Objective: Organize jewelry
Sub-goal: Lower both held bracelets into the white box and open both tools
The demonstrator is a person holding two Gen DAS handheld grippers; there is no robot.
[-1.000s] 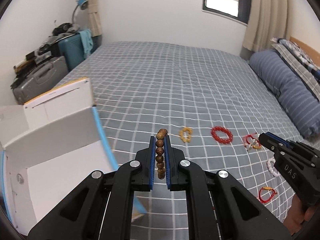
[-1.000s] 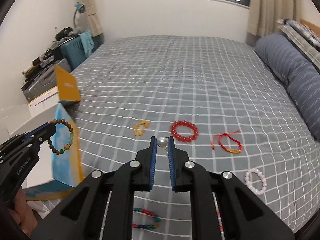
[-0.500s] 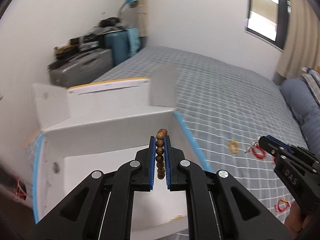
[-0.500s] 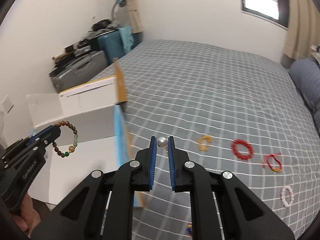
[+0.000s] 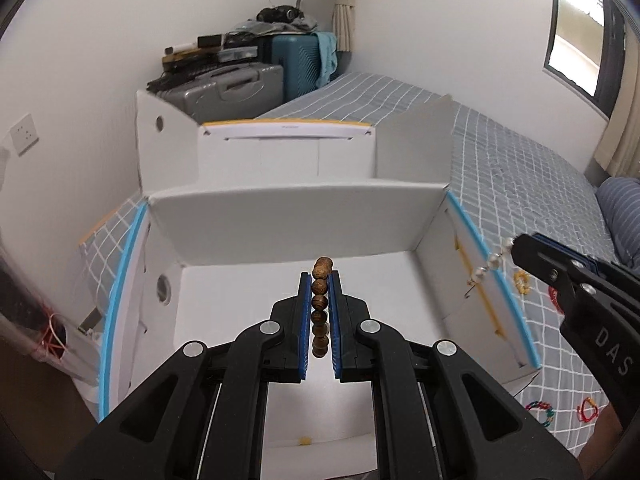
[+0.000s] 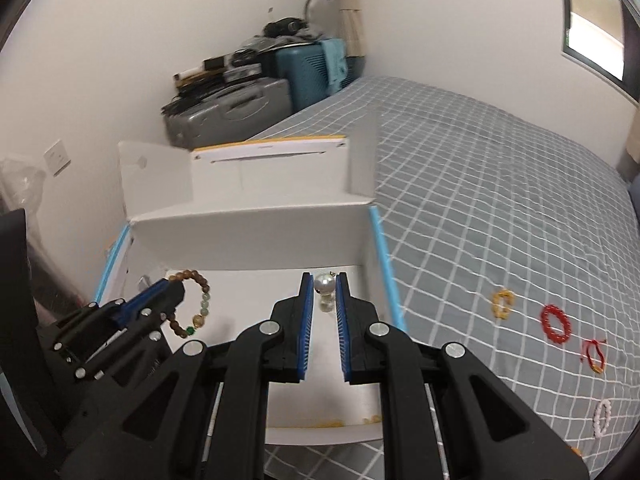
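My left gripper [image 5: 320, 280] is shut on a brown wooden bead bracelet [image 5: 321, 304] and holds it over the open white cardboard box [image 5: 296, 220]. The bracelet hangs as a loop in the right wrist view [image 6: 192, 304]. My right gripper [image 6: 324, 280] is shut on a pearl piece [image 6: 324, 284], over the box's right side [image 6: 248, 232]. The pearls also show at its tip in the left wrist view [image 5: 494, 260].
On the grey checked bedspread [image 6: 500, 200] lie a yellow bracelet [image 6: 503, 303], a red bead bracelet [image 6: 556, 324], a red cord bracelet [image 6: 594, 356] and a pink bead bracelet [image 6: 602, 416]. Suitcases [image 5: 240, 80] stand by the wall behind the box.
Both grippers swung left from over the bedspread to over the open box, still holding their pieces. The box now fills both views.
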